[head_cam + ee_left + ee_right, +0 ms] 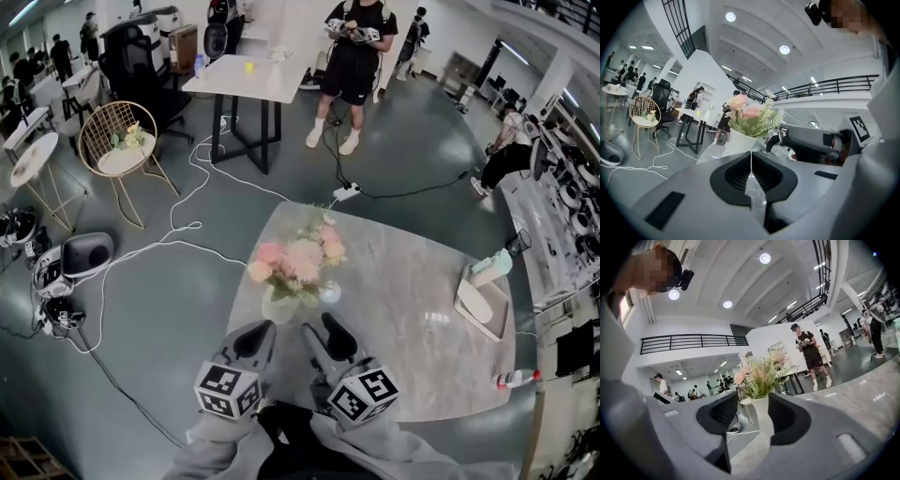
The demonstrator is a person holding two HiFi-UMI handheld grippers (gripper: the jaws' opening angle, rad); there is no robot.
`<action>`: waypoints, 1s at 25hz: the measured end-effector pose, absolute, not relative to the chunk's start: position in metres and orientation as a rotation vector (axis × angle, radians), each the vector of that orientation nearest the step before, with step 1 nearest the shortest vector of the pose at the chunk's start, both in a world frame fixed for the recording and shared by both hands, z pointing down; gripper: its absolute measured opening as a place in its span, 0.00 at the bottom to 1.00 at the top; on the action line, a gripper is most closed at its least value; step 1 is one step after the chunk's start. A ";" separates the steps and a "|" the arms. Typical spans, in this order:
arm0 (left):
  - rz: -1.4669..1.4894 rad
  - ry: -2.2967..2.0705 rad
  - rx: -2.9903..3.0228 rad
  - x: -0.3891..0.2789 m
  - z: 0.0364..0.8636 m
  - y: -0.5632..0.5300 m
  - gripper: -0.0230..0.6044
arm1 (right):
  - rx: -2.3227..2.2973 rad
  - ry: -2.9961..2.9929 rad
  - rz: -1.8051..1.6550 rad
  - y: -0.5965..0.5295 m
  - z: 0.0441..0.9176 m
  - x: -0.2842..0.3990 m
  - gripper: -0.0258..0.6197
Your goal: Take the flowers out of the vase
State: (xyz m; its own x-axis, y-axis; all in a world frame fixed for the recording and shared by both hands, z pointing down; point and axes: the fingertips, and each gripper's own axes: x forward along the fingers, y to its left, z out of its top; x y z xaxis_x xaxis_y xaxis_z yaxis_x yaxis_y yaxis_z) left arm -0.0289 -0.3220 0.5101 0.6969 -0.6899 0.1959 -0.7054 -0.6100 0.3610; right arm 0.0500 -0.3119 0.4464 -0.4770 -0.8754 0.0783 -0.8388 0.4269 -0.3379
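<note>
Vase (278, 307) = ref pt. It stands on the grey marble table (403, 309), close to the tabletop's left edge in head view, so the drop to the floor is just left of the vase. Beyond the vase the top runs on to a rounded far corner. Right of the vase there's a wide bare stretch of tabletop, open as far as a white stand (483, 302) at the right edge and a small bottle (516, 379) lying nr the near-right corner, both well apart from the vase. On the floor left of and beyond the vase are loops of white cable (187, 230) and a power strip (346, 192). Further off stands a person (354, 56).

L gripper (253, 339) sits on the near side of the vase, a bit left. Its jaws are together, pads meeting on a thin seam, nothing btw them. R gripper (336, 336) sits on the near side, a bit right of the vase. Its jaws are apart, and the vase shows through the gap w/ no pad pressing on it.

Flowers (298, 258) are in the vase, upright. Blooms are pink + peach and round, w/ small cream ones and green fern-type leaves spreading wider than the vase mouth. The vase is white, slim, flaring toward the rim.
</note>
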 end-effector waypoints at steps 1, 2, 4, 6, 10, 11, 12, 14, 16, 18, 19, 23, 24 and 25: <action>0.047 -1.084 2.495 -0.029 0.509 -0.323 0.05 | -1.549 2.566 -0.500 -0.313 0.446 0.051 0.38; 0.043 -1.088 2.494 -0.028 0.508 -0.325 0.05 | -1.552 2.573 -0.496 -0.315 0.445 0.052 0.46; 0.031 -1.100 2.492 -0.028 0.505 -0.329 0.05 | -1.545 2.591 -0.503 -0.319 0.445 0.052 0.65; 0.015 -1.118 2.491 -0.029 0.502 -0.334 0.05 | -1.540 2.603 -0.497 -0.326 0.445 0.050 0.76; 0.006 -1.177 2.470 -0.036 0.507 -0.346 0.05 | -1.603 2.608 -0.465 -0.343 0.454 0.050 0.87; 0.001 -1.193 2.460 -0.038 0.509 -0.349 0.05 | -1.607 2.614 -0.473 -0.347 0.457 0.048 0.87; -0.002 -1.206 2.449 -0.041 0.512 -0.352 0.05 | -1.603 2.624 -0.484 -0.349 0.461 0.046 0.87; 0.003 -1.228 2.434 -0.048 0.516 -0.356 0.05 | -1.596 2.651 -0.492 -0.354 0.468 0.038 0.87; 0.008 -1.244 2.422 -0.053 0.522 -0.360 0.05 | -1.605 2.683 -0.474 -0.360 0.475 0.032 0.87; 0.010 -1.255 2.406 -0.054 0.526 -0.365 0.05 | -1.610 2.706 -0.472 -0.367 0.481 0.029 0.87; 0.012 -1.260 2.398 -0.053 0.527 -0.367 0.05 | -1.610 2.713 -0.477 -0.370 0.483 0.029 0.87; 0.009 -1.268 2.389 -0.053 0.527 -0.379 0.05 | -1.615 2.725 -0.455 -0.383 0.485 0.027 0.87; 0.006 -1.270 2.390 -0.054 0.527 -0.382 0.05 | -1.612 2.726 -0.447 -0.385 0.485 0.025 0.87; 0.003 -1.273 2.392 -0.055 0.526 -0.385 0.05 | -1.606 2.726 -0.440 -0.388 0.484 0.024 0.87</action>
